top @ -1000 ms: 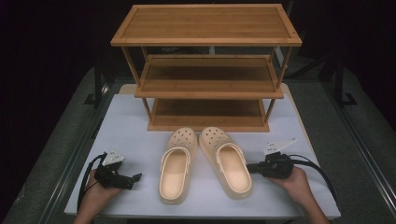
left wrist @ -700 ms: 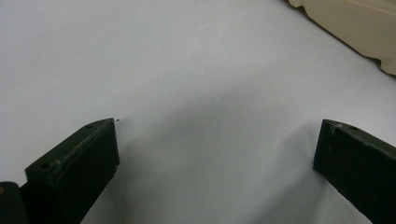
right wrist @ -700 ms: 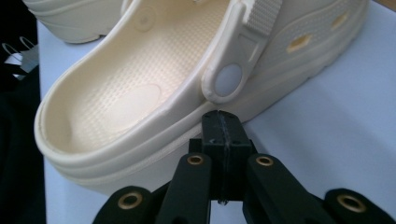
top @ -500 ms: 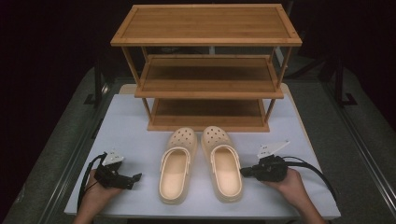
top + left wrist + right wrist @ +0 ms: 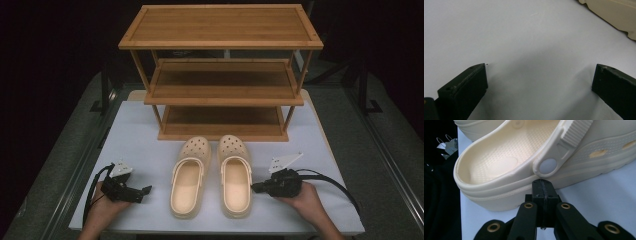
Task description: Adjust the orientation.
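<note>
A pair of cream clogs stands side by side on the white table, toes toward the rack: the left clog [image 5: 188, 177] and the right clog [image 5: 235, 175]. My right gripper [image 5: 253, 188] is shut with nothing between its jaws. Its closed tip [image 5: 543, 185] rests against the outer side of the right clog [image 5: 499, 165], just below the strap rivet near the heel. My left gripper [image 5: 146, 190] lies low on the table, left of the clogs, open and empty [image 5: 540, 72]. The left clog's edge [image 5: 614, 12] shows beyond it.
A three-tier wooden shoe rack [image 5: 222, 75] stands at the back of the white table [image 5: 145, 135], its shelves bare. Dark floor and metal rails flank the table. Cables trail from both grippers toward the front edge.
The right gripper has moved left, staying shut. The right clog's heel has swung left with it, so the clog now lies parallel to the left one. The left gripper has not moved.
</note>
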`<state>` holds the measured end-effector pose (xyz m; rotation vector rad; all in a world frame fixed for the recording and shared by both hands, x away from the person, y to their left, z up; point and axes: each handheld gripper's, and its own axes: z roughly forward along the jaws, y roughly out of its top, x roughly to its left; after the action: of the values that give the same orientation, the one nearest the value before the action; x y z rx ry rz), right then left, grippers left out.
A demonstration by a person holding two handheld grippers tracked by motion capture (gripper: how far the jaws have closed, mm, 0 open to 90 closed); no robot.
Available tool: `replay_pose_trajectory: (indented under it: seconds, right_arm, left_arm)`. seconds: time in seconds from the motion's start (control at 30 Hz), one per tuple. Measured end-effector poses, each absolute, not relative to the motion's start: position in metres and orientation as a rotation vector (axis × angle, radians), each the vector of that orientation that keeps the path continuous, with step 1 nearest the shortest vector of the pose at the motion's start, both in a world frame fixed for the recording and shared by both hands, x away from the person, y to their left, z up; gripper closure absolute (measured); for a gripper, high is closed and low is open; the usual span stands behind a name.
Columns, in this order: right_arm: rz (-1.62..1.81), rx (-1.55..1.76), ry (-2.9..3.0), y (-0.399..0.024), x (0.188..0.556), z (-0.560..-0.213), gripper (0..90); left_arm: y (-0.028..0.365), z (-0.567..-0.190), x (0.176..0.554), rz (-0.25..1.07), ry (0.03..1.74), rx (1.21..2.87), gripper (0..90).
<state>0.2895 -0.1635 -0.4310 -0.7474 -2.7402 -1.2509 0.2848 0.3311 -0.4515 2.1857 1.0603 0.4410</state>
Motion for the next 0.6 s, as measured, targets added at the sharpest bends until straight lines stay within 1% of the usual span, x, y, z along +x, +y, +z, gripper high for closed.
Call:
replay_pose_trajectory:
  seconds: [0.2, 0.23, 0.43, 0.47, 0.5, 0.6]
  right_arm:
    - [-1.247, -0.743, -2.747, -0.164, 0.29, -0.43, 89.3]
    - [-1.249, -0.749, -2.756, -0.165, 0.29, -0.429, 88.0]
    - [-1.289, -0.845, -2.775, -0.175, 0.293, -0.424, 77.4]
    - [-1.3, -0.878, -2.776, -0.177, 0.293, -0.423, 71.8]
    - [-1.3, -0.878, -2.776, -0.177, 0.293, -0.423, 71.8]
    - [-1.327, -0.918, -2.766, -0.18, 0.295, -0.42, 62.9]
  left_arm:
    - [0.331, -0.451, 0.285, 0.441, 1.059, 2.186, 0.0]
    - [0.331, -0.451, 0.285, 0.441, 1.059, 2.186, 0.0]
    - [0.331, -0.451, 0.285, 0.441, 1.056, 2.186, 0.0]
    - [0.331, -0.451, 0.285, 0.439, 1.054, 2.187, 0.0]
    - [0.331, -0.451, 0.285, 0.439, 1.054, 2.187, 0.0]
    - [0.332, -0.45, 0.285, 0.431, 1.055, 2.185, 0.0]
